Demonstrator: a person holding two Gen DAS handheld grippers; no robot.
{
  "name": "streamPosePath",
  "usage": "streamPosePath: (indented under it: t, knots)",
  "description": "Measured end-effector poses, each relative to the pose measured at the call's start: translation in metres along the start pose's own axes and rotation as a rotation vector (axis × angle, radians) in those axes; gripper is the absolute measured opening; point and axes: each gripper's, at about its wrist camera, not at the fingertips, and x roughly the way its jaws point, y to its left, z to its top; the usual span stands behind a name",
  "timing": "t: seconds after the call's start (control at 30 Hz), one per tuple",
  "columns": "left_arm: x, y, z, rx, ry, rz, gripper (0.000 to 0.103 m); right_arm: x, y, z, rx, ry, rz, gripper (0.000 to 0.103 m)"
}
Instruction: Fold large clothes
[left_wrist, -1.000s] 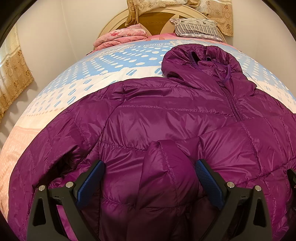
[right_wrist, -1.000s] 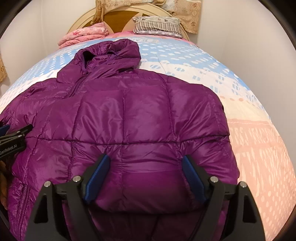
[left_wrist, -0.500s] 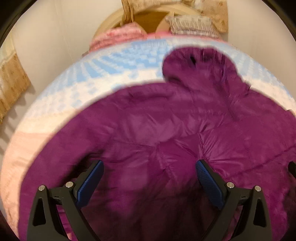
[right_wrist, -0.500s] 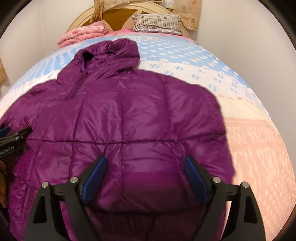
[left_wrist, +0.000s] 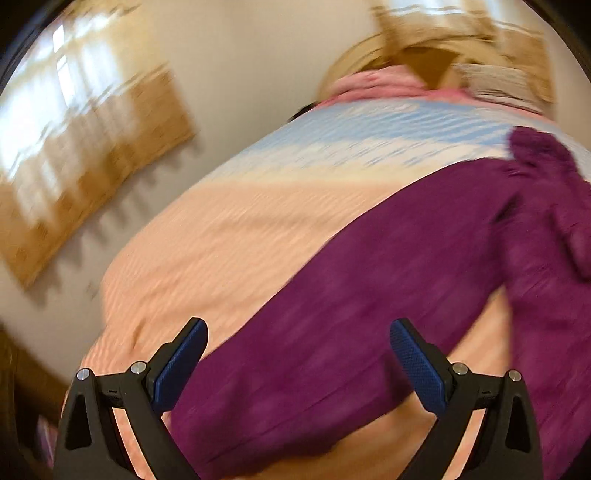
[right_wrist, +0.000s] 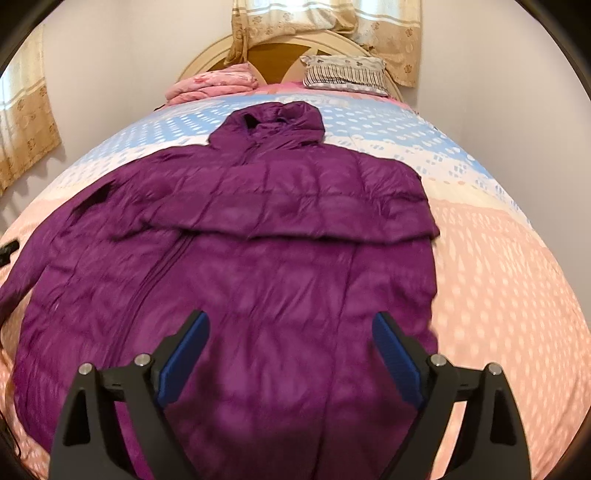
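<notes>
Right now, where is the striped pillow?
In the right wrist view, the striped pillow lies at the far end of the bed, against the headboard, right of the folded pink blanket.

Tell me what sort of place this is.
Most likely a home bedroom: a purple jacket lies on a bed with a rounded headboard, a pillow and curtains.

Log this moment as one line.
left gripper: open, over sleeve | right gripper: open | jacket: flat on bed

Purple jacket (right_wrist: 280, 236) flat on the bed (right_wrist: 498, 280), hood toward the headboard (right_wrist: 273, 59), under the open right gripper (right_wrist: 291, 354).
</notes>
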Motion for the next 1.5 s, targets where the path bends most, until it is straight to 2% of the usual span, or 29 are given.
streamPosePath:
  t: [0.1, 0.17, 0.23, 0.3, 0.37, 0.4, 0.43, 0.5, 0.53, 0.8, 0.9, 1.07, 1.2, 1.33, 1.5]
  knots:
    - [0.002, 0.042, -0.029, -0.071, 0.064, -0.01, 0.099, -0.015, 0.013, -0.008, -0.015, -0.025, 0.023, 0.092]
    - [0.01, 0.059, -0.043, -0.105, 0.12, -0.047, 0.099, -0.026, 0.021, -0.011, -0.033, -0.054, 0.018, 0.092]
    - [0.024, 0.066, -0.051, -0.148, 0.184, -0.061, 0.099, -0.034, 0.029, -0.013, -0.044, -0.075, 0.02, 0.094]
    - [0.039, 0.07, -0.058, -0.208, 0.242, -0.111, 0.1, -0.039, 0.033, -0.015, -0.038, -0.084, 0.036, 0.094]
    - [0.042, 0.072, -0.056, -0.24, 0.242, -0.131, 0.099, -0.042, 0.036, -0.017, -0.04, -0.088, 0.048, 0.094]
    - [0.039, 0.068, -0.054, -0.222, 0.226, -0.134, 0.081, -0.043, 0.037, -0.017, -0.046, -0.091, 0.048, 0.094]
    - [0.034, 0.064, -0.052, -0.2, 0.204, -0.166, 0.039, -0.044, 0.037, -0.018, -0.052, -0.094, 0.044, 0.094]
    - [0.027, 0.062, -0.045, -0.17, 0.183, -0.199, 0.014, -0.043, 0.035, -0.019, -0.048, -0.094, 0.036, 0.094]
    - [0.023, 0.061, -0.041, -0.156, 0.173, -0.205, 0.01, -0.043, 0.031, -0.019, -0.034, -0.096, 0.034, 0.094]
    - [-0.028, 0.069, 0.022, -0.103, -0.068, -0.059, 0.008, -0.046, 0.009, -0.021, 0.024, -0.117, 0.018, 0.094]
    - [-0.034, 0.059, 0.053, -0.056, -0.134, -0.038, 0.007, -0.046, -0.002, -0.021, 0.047, -0.12, 0.008, 0.094]
    - [-0.07, 0.013, 0.097, 0.039, -0.27, -0.108, 0.007, -0.047, -0.027, -0.02, 0.082, -0.123, -0.03, 0.094]
    - [-0.098, -0.039, 0.117, 0.093, -0.339, -0.212, 0.007, -0.05, -0.054, -0.021, 0.137, -0.126, -0.06, 0.094]
    - [-0.121, -0.096, 0.127, 0.142, -0.383, -0.304, 0.007, -0.055, -0.08, -0.021, 0.191, -0.134, -0.088, 0.094]
    - [-0.145, -0.174, 0.124, 0.219, -0.393, -0.43, 0.007, -0.056, -0.099, -0.024, 0.232, -0.132, -0.106, 0.094]
